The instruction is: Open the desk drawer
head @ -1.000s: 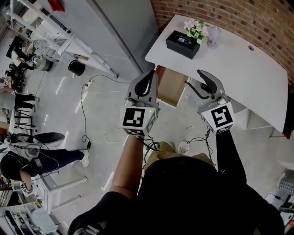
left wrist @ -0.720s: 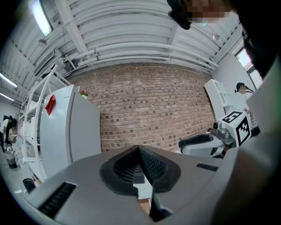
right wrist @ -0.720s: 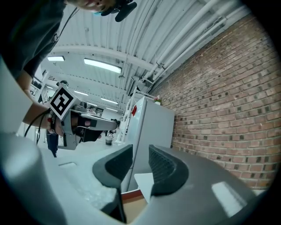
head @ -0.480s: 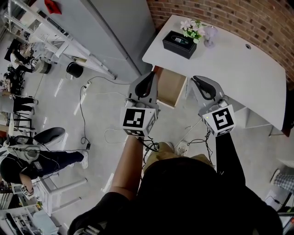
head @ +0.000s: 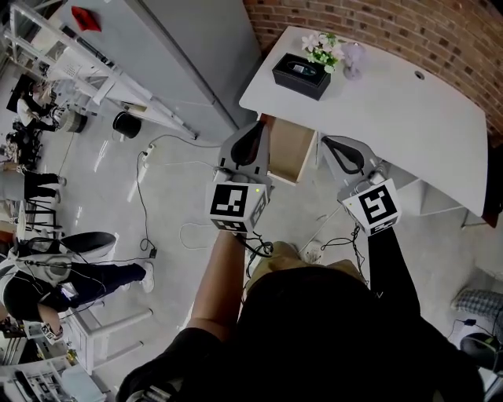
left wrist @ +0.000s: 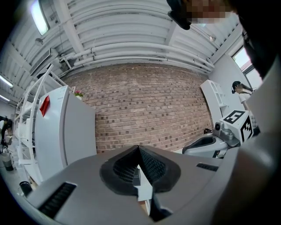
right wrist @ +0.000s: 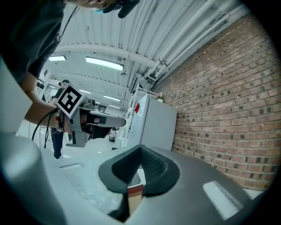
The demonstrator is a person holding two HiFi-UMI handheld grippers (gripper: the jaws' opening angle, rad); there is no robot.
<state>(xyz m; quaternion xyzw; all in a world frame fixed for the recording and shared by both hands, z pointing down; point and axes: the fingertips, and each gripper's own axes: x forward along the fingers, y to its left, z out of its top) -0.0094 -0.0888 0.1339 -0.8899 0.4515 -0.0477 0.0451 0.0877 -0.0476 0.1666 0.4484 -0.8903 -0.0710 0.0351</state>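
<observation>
Either side of the wooden drawer (head: 292, 149), left claw (head: 255, 129) and right claw (head: 330, 144), tight together (both empty)

I'm looking at a red brick wall (head: 377, 23) across the far side. Left of it stands a tall grey cabinet (head: 196, 47), and further left a white rack (head: 47, 39) carrying a red patch. The floor (head: 102, 180) is pale grey and glossy. Cables (head: 141, 188) trail over it, and 1 black bin (head: 126, 122) sits near the rack's foot. Overhead in the left gripper view, white pipes (left wrist: 131, 48) cross a ribbed ceiling, with a window (left wrist: 243, 59) at the right. Strip lights (right wrist: 104, 63) glow in the right gripper view.
</observation>
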